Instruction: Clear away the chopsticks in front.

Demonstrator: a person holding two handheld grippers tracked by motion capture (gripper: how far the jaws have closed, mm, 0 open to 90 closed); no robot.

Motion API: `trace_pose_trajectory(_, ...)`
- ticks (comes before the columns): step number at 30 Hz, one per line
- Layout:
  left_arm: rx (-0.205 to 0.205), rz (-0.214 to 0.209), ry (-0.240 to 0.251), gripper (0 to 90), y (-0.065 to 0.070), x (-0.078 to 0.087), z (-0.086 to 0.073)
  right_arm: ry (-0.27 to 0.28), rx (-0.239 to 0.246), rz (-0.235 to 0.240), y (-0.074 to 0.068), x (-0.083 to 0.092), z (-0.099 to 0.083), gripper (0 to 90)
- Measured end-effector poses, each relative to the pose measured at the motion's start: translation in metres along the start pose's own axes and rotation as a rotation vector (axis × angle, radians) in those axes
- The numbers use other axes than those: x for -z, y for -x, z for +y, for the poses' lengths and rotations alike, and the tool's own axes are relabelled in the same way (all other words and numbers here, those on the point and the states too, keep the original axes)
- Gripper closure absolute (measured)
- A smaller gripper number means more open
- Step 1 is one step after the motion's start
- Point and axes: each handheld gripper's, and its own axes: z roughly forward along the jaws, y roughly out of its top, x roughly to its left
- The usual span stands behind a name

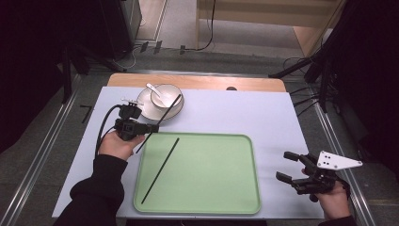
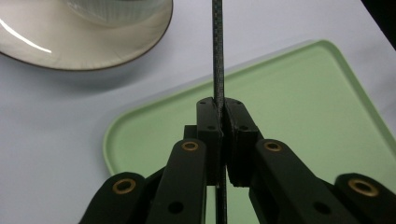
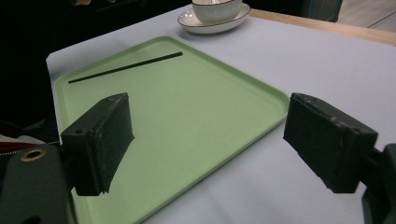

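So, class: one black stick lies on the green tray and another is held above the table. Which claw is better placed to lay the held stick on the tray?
Left. The left claw is shut on the stick by the tray; the right claw is open and apart.

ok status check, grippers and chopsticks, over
Left hand-held gripper shut on one chopstick, beside the saucer. Right hand-held gripper open, off the tray. Second chopstick lying in tray. Nothing in the way.
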Motion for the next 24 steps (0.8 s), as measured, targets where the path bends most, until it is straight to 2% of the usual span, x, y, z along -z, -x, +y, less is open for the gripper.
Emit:
trace_pose_trajectory(3, -0.011, 0.016, 0.005, 86.1, 0.002, 0.001, -0.012, 0.002, -0.001, 0.001, 0.0, 0.0, 0.0, 16.1)
trace_pose_trajectory(6, -0.013, 0.022, -0.001, 86.1, 0.003, 0.003, -0.032, -0.001, -0.004, -0.001, 0.001, 0.0, 0.0, 16.1)
trace_pose_trajectory(7, -0.013, 0.022, -0.001, 86.0, 0.003, 0.003, -0.032, -0.001, -0.004, -0.001, 0.001, 0.0, 0.0, 16.1)
trace_pose_trajectory(10, -0.005, 0.024, -0.009, 86.0, 0.002, 0.006, -0.045, -0.002, -0.005, -0.002, 0.001, -0.001, 0.0, 16.1)
trace_pose_trajectory(12, 0.021, 0.019, -0.007, 86.0, -0.002, 0.009, -0.059, 0.001, 0.0, 0.001, 0.0, -0.001, 0.001, 16.1)
trace_pose_trajectory(21, 0.059, 0.023, -0.016, 86.0, -0.001, 0.013, -0.088, 0.003, -0.001, 0.004, 0.001, -0.002, 0.002, 16.1)
trace_pose_trajectory(22, 0.072, 0.009, -0.019, 86.0, 0.001, 0.013, -0.091, 0.002, 0.002, 0.005, 0.001, -0.003, 0.002, 16.1)
trace_pose_trajectory(23, 0.091, -0.024, -0.019, 86.0, 0.002, 0.012, -0.095, 0.002, 0.002, 0.005, 0.001, -0.003, 0.002, 16.1)
trace_pose_trajectory(24, 0.101, -0.022, -0.016, 86.0, 0.004, 0.011, -0.098, 0.0, 0.003, 0.006, 0.001, -0.003, 0.002, 16.1)
